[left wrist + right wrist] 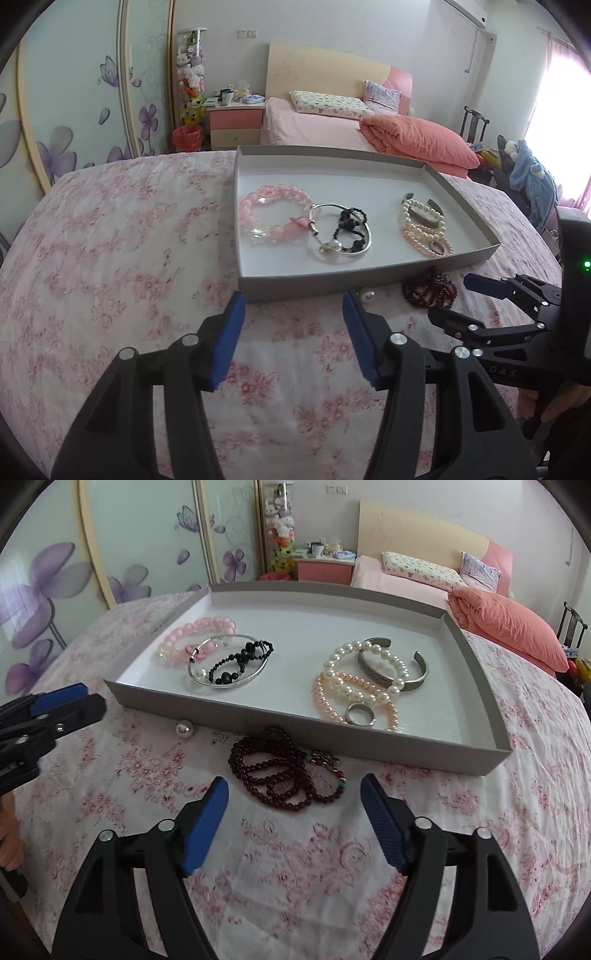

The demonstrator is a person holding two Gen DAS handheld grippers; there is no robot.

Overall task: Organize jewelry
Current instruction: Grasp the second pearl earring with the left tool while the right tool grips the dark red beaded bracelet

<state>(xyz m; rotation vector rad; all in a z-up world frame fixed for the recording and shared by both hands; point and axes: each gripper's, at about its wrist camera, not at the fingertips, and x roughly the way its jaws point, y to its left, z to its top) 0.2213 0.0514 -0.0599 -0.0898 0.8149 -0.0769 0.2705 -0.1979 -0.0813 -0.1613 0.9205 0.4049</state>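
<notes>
A grey shallow box tray [332,282] [229,716] lies on the floral cloth. In it lie a pink bead bracelet [258,210] [199,631], a silver bangle with black beads [341,232] [229,664], white and peach pearl bracelets [424,221] [354,686], a metal cuff [402,672] and a ring [360,714]. A dark red bead string [284,775] [430,290] and a pearl earring [183,729] [367,295] lie on the cloth before the tray. My right gripper [295,794] is open just short of the red beads. My left gripper [293,306] is open and empty, near the tray's front wall.
The table wears a pink floral cloth [110,240]. Behind it stand a bed with an orange quilt [417,136], a bedside cabinet [234,123] and a flower-painted wardrobe [55,572]. A chair with clothes [524,170] is at the right.
</notes>
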